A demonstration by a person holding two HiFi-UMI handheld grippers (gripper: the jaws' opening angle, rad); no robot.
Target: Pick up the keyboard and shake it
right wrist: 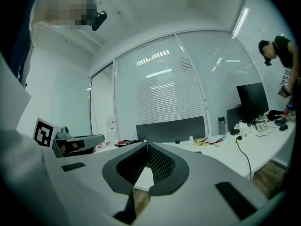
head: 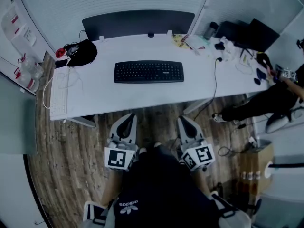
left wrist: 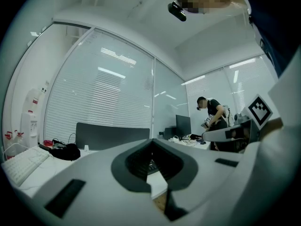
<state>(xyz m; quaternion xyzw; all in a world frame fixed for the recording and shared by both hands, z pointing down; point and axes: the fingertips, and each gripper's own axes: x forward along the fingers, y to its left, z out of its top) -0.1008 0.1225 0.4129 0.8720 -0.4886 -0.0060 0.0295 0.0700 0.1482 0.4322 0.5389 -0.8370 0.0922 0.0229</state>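
A black keyboard (head: 148, 71) lies flat in the middle of the white desk (head: 104, 99), parallel to its front edge. My left gripper (head: 127, 116) and right gripper (head: 183, 118) hover side by side over the wooden floor, just short of the desk's front edge, both pointing at the desk. Neither touches the keyboard. In the left gripper view the left gripper (left wrist: 151, 141) has its jaws shut together with nothing between them. The right gripper (right wrist: 147, 145) in its own view is likewise shut and empty. The desk top lies ahead of both.
A white keyboard (head: 59, 99) and a black bag (head: 81, 52) sit on the desk's left end. A dark partition (head: 137, 23) runs along the back. Clutter, a monitor (head: 256, 32) and a hanging cable (head: 214, 84) are at the right, where a person (head: 275, 99) stands. A cardboard box (head: 254, 163) is on the floor.
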